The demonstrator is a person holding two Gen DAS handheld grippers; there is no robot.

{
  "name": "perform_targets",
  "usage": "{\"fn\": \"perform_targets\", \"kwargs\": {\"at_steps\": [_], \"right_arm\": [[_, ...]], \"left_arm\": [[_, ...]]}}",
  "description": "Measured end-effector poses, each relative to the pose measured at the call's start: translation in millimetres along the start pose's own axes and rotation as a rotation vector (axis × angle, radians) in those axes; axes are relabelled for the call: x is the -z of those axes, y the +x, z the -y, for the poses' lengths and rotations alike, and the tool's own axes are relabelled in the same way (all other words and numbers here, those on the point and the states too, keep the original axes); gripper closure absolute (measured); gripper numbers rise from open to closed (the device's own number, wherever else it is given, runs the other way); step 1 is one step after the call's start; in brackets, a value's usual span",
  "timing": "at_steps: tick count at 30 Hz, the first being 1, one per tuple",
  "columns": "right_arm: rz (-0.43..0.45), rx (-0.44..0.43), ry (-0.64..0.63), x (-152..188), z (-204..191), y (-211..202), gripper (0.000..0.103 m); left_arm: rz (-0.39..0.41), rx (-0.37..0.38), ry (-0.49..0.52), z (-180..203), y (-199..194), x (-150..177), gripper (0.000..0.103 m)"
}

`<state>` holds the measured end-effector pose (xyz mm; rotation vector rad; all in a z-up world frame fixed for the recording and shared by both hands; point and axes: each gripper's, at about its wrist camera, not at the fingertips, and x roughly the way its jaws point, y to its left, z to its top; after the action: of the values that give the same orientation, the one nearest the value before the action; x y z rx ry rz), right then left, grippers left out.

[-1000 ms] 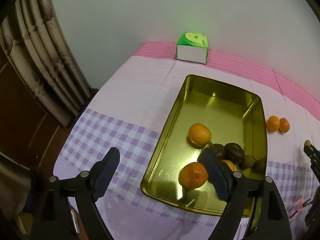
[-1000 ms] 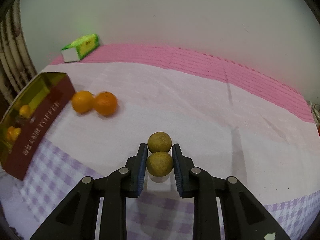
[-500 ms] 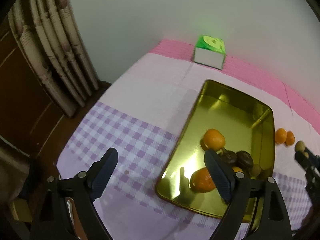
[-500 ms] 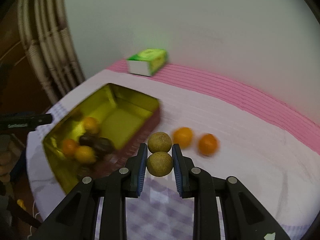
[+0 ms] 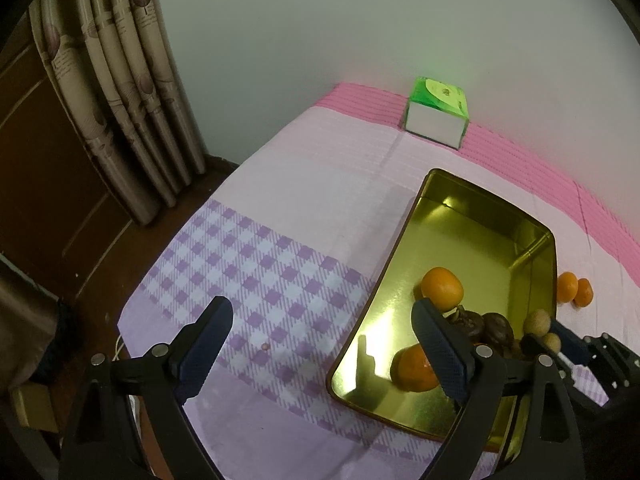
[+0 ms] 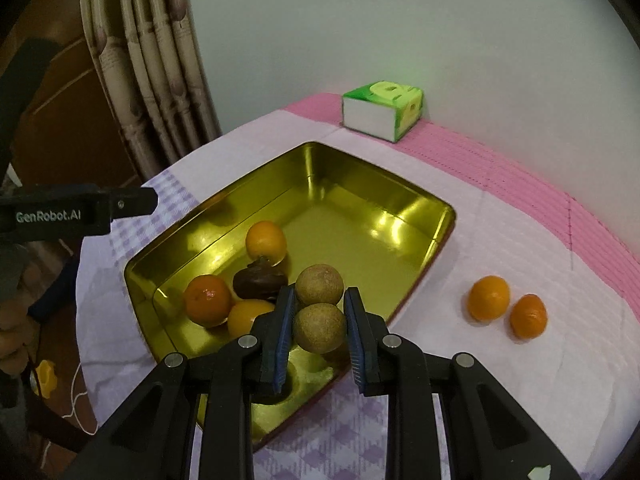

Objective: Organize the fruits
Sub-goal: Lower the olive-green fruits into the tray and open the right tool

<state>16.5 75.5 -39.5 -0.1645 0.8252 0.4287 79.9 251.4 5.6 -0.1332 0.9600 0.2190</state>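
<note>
A gold tin [image 6: 360,240] [image 5: 472,240] lies on the cloth with several oranges [image 6: 266,240] and dark fruits [image 6: 260,280] at its near end. My right gripper [image 6: 320,320] is shut on the nearer of two joined brown longans [image 6: 319,328], the other sticking out past the fingertips, and hangs over the tin's near right edge. In the left wrist view the longans [image 5: 536,322] show above the tin's right rim. My left gripper [image 5: 320,316] stands open and empty over the checked cloth, its right finger overlapping the tin. Two oranges [image 6: 489,298] [image 5: 567,287] lie on the cloth right of the tin.
A green and white tissue box [image 6: 380,114] [image 5: 436,116] stands at the back by the wall. A curtain [image 5: 120,100] hangs beyond the table's left edge. The left gripper's black body [image 6: 72,212] and a hand [image 6: 12,340] show at the left of the right wrist view.
My right gripper has swung left with the longans, from the open cloth to above the tin. The left gripper has drawn back to the left off the tin, its jaws slightly wider.
</note>
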Motion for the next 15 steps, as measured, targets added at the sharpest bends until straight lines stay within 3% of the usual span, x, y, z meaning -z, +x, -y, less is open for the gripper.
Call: {"fn": "perform_targets", "kwargs": {"at_steps": [15], "right_arm": [[-0.046,-0.004,-0.033,1.9,-9.8,20.1,0.080]], "left_arm": [[0.001,-0.001,-0.009,-3.6,0.1,-1.1,0.012]]}}
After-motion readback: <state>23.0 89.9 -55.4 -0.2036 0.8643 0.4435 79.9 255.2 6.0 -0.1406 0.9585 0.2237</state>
